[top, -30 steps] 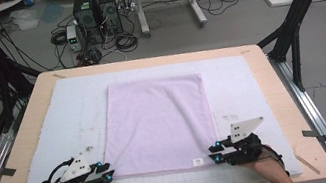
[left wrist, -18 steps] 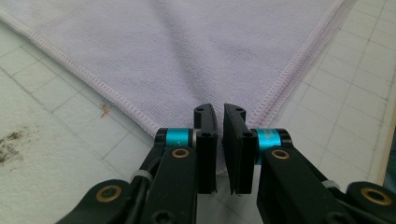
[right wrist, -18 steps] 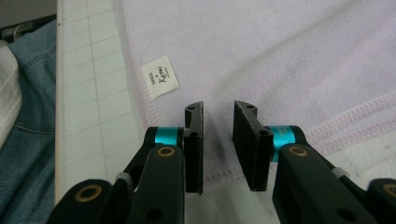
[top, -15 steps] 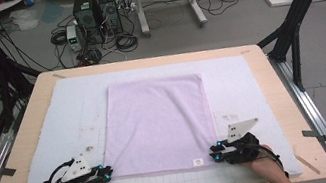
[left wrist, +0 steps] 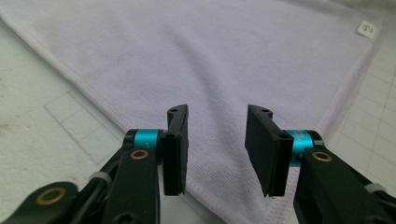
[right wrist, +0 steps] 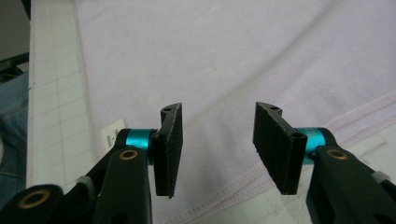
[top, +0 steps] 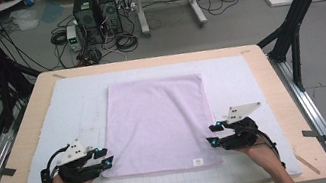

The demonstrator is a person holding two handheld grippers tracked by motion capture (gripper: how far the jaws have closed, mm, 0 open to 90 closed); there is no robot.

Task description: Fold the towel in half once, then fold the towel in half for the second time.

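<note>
Towel (top: pixel 159 122) lies flat mid-mat (top: pixel 53 116), long axis near to far, label (top: pixel 197 162) at the near right corner. Step, as I read it: you're set at the two near corners, about to grab for a fold. Left gripper (top: pixel 108 158) at the near left corner, jaws just been opening, part-wide, cloth under them but nothing pinched. Right gripper (top: pixel 212 134) at the near right edge, same: just been opening, gap empty. Next: drop the jaws onto the hem, pinch both corners evenly, then lift together toward the far edge.
</note>
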